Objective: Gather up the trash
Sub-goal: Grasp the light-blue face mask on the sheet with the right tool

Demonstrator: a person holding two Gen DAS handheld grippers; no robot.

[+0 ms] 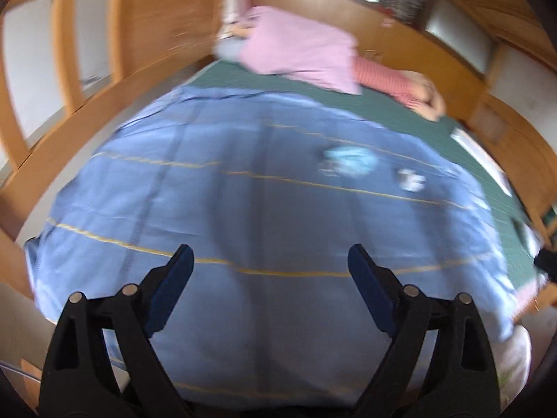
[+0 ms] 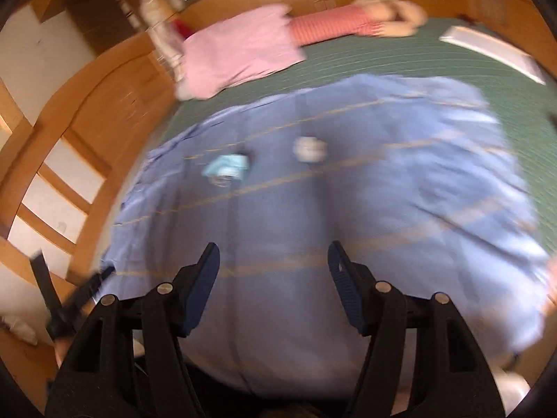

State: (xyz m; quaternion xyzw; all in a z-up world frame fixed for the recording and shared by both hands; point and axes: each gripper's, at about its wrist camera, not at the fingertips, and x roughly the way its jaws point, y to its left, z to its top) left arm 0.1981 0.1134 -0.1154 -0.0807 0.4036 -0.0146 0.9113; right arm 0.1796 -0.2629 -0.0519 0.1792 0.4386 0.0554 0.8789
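Left gripper (image 1: 269, 261): released, jaws wide apart, nothing between them, low in the frame.
Right gripper (image 2: 273, 257): released too, empty.
Blanket (image 1: 243, 209): blue, fills the middle of both views.
Blue wrapper (image 1: 351, 162): on the blanket, right of centre; blurred.
White scrap (image 1: 410, 178): just beside it; shape unclear.
Pink pillow (image 1: 299, 48): top, on the green sheet (image 1: 400, 108).
Striped object (image 1: 386, 82): upper right, hard to make out.

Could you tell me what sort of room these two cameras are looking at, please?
Most likely a bedroom. A bed with a green sheet fills both views, a blue blanket is spread over it, a pink pillow lies at the far end, and wooden wardrobe doors line the wall beside it.
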